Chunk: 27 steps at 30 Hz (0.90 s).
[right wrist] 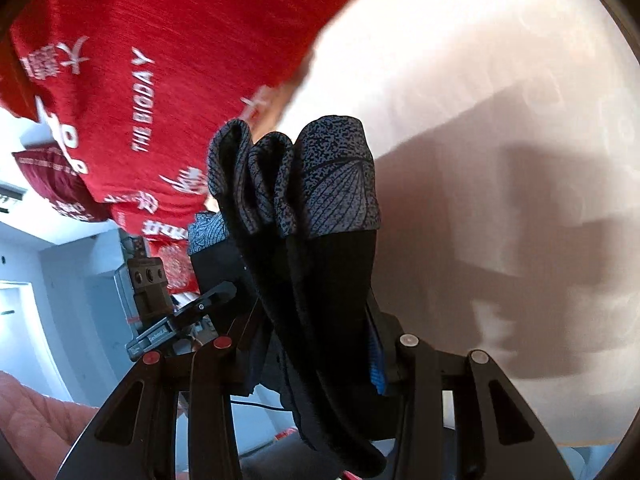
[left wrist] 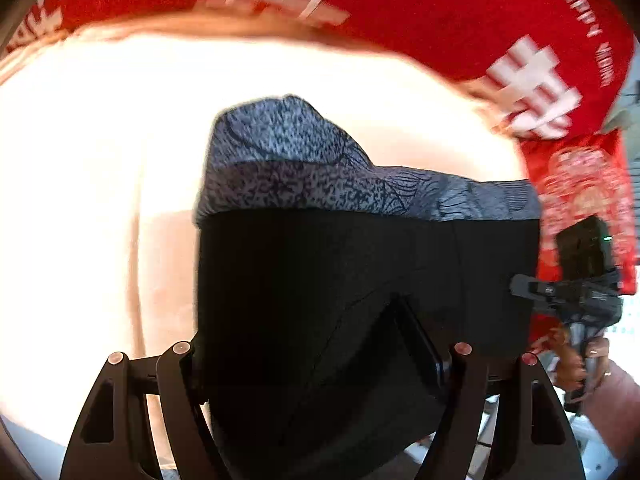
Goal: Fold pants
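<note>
The pants [left wrist: 352, 280] are black with a grey speckled leaf-print band [left wrist: 320, 176] along the top. They hang stretched between both grippers above a pale, brightly lit surface [left wrist: 100, 160]. My left gripper [left wrist: 320, 364] is shut on one end of the black cloth, which hides its fingertips. My right gripper [right wrist: 316, 344] is shut on the other end, where the pants [right wrist: 320, 280] bunch into several folds with the printed band [right wrist: 336, 184] uppermost. The right gripper also shows in the left wrist view [left wrist: 576, 292] at the far right.
A red blanket with white lettering [left wrist: 360, 4] lies beyond the pale surface and also shows in the right wrist view [right wrist: 140, 60]. The left gripper's body [right wrist: 160, 304] shows at lower left there. A white room wall [right wrist: 48, 300] is behind. Shadows fall on the pale surface [right wrist: 520, 240].
</note>
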Each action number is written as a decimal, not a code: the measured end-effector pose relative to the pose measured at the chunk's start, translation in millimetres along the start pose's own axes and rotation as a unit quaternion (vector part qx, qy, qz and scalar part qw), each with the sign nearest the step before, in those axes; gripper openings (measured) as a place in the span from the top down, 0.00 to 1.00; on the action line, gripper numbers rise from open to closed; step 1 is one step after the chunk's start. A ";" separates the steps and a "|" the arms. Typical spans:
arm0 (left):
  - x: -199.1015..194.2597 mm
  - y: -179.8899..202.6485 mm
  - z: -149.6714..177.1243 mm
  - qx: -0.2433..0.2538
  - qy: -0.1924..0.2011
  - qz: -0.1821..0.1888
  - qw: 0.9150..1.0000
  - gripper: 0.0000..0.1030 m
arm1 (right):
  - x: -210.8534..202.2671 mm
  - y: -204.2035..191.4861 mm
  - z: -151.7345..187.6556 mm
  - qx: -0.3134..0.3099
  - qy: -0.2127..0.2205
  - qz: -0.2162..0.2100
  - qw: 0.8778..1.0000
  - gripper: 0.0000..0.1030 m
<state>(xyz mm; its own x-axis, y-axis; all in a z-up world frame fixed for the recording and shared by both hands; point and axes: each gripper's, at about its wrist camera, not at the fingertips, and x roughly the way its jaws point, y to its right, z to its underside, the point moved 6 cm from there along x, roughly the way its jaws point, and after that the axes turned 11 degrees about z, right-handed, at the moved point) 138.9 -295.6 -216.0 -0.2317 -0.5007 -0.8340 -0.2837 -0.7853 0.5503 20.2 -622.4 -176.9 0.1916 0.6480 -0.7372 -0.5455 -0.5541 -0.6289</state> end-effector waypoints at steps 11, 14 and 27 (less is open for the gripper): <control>13.1 -18.6 -3.5 0.020 0.004 -0.074 0.997 0.00 | 28.6 39.3 -4.5 -0.014 0.001 0.085 0.996 0.43; 8.4 -12.3 0.4 0.019 0.003 -0.108 0.994 0.00 | 21.5 43.3 0.3 -0.009 0.003 0.114 0.993 0.39; -46.1 21.3 42.9 0.001 0.020 -0.166 0.986 0.00 | -10.4 37.2 41.5 0.003 -0.002 0.218 0.976 0.30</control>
<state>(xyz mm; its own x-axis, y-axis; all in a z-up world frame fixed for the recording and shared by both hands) 103.7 -273.6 -164.2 -0.0885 -0.2307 -0.9690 -0.3394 -0.9076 0.2471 -36.0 -628.1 -182.5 -0.0624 0.3538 -0.9332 -0.5800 -0.7738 -0.2546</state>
